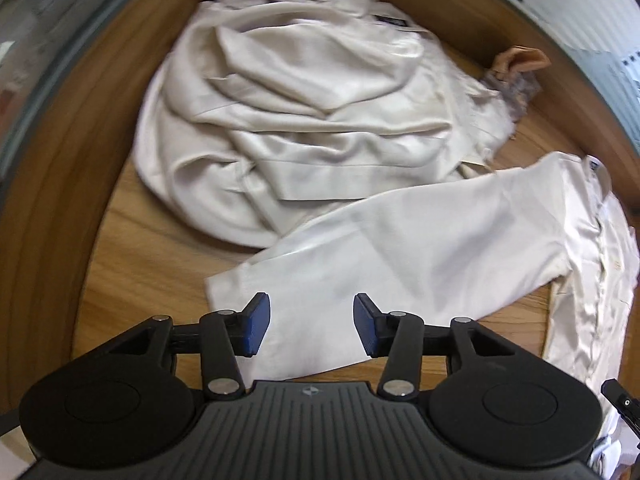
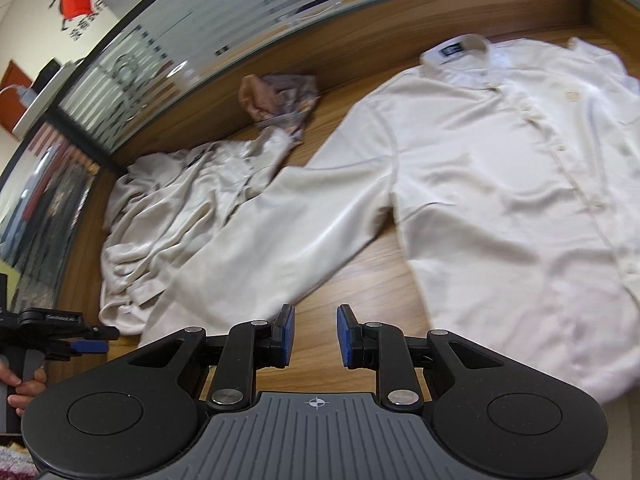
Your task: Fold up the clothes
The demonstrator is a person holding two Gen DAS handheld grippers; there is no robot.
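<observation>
A cream shirt is laid flat, front up, on the wooden table, with its collar pointing to the far edge and one long sleeve stretched out to the side. The left gripper is held wide open over the cuff. The right gripper is held partly open, with nothing in it, above bare wood beside the sleeve. A crumpled cream garment is seen beyond

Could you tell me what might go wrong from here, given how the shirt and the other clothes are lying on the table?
1. The spread shirt's sleeve lies over the crumpled garment; pulling the sleeve may drag that pile along.
2. The left tongs hang open over the sleeve end; a deep pinch might grab both cloth layers.
3. The right tongs are open over bare table, so closing here would probably catch nothing.
</observation>
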